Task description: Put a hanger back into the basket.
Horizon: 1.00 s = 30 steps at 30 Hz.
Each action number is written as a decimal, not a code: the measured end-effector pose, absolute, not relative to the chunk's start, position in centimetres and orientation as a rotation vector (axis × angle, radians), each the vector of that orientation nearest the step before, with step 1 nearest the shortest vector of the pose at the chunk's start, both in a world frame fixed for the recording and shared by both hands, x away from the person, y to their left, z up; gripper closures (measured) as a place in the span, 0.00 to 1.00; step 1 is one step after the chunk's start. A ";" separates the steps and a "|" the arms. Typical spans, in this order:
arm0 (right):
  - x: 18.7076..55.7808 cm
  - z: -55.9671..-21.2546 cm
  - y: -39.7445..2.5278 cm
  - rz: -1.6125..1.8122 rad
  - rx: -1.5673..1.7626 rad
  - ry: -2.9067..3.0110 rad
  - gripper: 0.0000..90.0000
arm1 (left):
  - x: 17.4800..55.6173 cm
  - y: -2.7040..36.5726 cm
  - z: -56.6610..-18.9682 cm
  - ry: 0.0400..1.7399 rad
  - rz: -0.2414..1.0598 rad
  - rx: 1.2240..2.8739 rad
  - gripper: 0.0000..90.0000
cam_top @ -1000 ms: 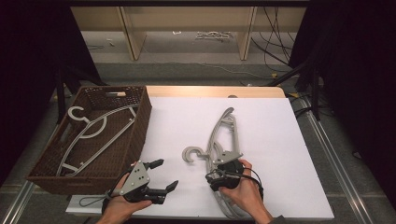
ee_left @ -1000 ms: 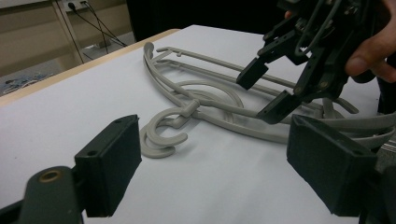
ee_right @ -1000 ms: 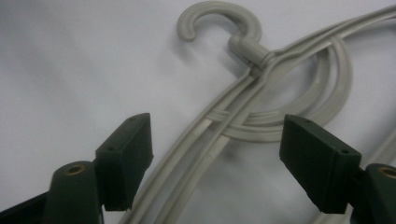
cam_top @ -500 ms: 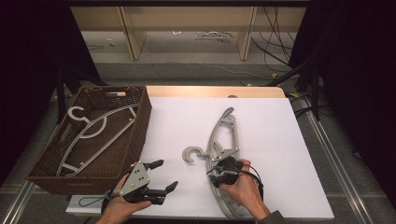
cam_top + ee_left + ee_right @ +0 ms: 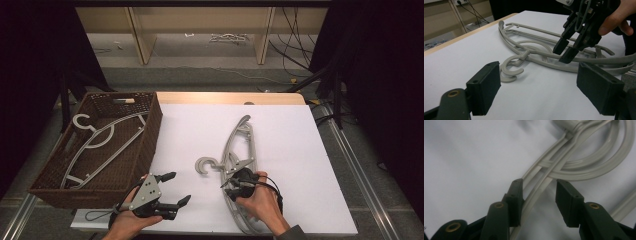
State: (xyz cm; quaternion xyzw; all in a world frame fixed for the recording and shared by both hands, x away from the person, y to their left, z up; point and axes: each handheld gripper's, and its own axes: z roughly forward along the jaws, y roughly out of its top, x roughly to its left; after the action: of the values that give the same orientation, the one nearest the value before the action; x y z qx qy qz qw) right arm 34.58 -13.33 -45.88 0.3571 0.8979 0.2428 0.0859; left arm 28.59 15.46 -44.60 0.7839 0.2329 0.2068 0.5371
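Grey plastic hangers (image 5: pixel 235 160), looks like two nested together, lie on the white table sheet (image 5: pixel 300 150) to the right of the wicker basket (image 5: pixel 150 135), hooks pointing back toward it. My read: light, stiff, fairly slick plastic w/ thin bars, so a grip should go across one bar near the neck, where the arms meet, not out at a springy tip. Nested pair may drag each other when lifted. The right gripper (image 5: pixel 537 202) sits over the hangers' middle, jaws apart, straddling a thin bar, not yet closed on it. The left gripper (image 5: pixel 172 189) hovers between basket and hangers, near the table's front edge, jaws wide apart, holding nothing. Inside the basket lies another hanger (image 5: pixel 95 145), flat.
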 end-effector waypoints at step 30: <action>31.9 -44.8 -15.8 0.578 0.961 2.703 0.77 | 28.6 15.9 -44.5 0.561 0.502 1.860 0.22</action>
State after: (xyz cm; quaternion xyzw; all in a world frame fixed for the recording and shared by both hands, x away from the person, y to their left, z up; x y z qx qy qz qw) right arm 31.93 -15.79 -44.77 0.3263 0.9184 0.1963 0.1072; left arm 28.64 15.95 -44.46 0.7816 0.2357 0.2109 0.5375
